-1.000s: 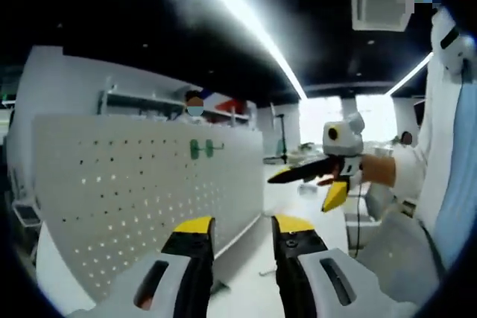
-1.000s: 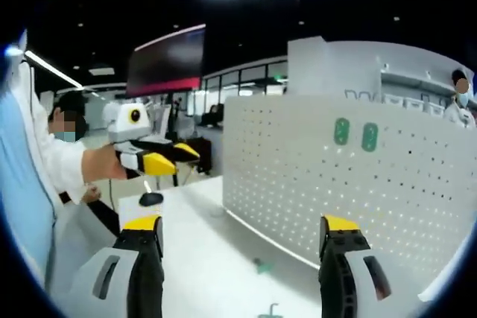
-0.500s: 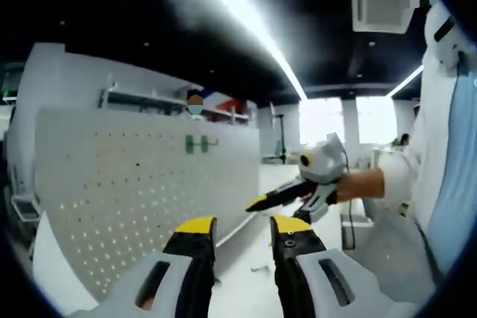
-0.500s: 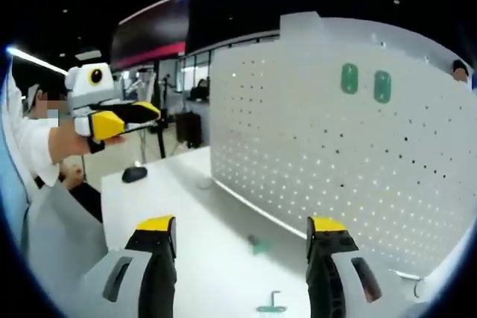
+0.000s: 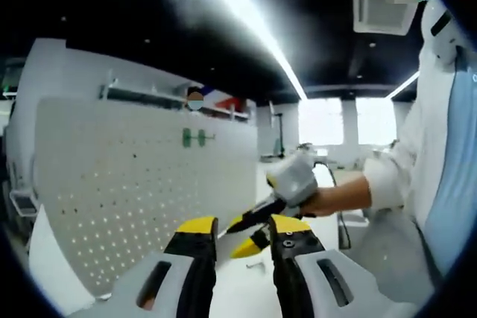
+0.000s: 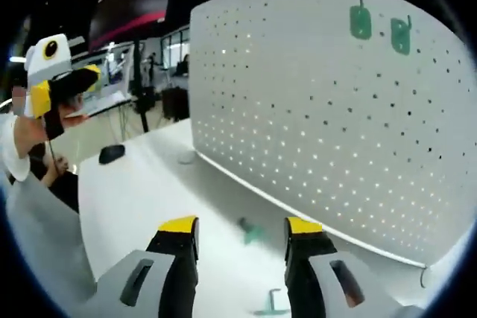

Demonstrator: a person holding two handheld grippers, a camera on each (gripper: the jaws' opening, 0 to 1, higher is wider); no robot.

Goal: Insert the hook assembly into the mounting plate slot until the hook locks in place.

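in the left gripper view, the left gripper is held up with its two yellow-tipped jaws a little apart and nothing between them, so it is open and holds nothing. the big white peg board stands on the left, upright on the white counter. two green plates sit high on the board, side by side. the right gripper comes in from the right, held by a hand, and points down toward the counter near the foot of the board. i cannot tell from here if its jaws are open or closed. a small hook piece lies on the counter just past the jaw tips, but it is too small to see well.

in the right gripper view, the right gripper is low over the counter, its jaws apart and empty. a small green piece lies on the counter right between the jaw tips, a bit farther on, near the foot of the peg board. a green hook lies nearer, flat on the counter between the jaws, with its long side going left to right. the two green plates are high up on the board, far right, well apart from the hook. the left gripper is up in the air on the far left. a dark mouse and a small round thing lie on the far counter, out of the way.

the right gripper is much nearer the hook, so i think it should go down and grab it. nothing blocks the way.
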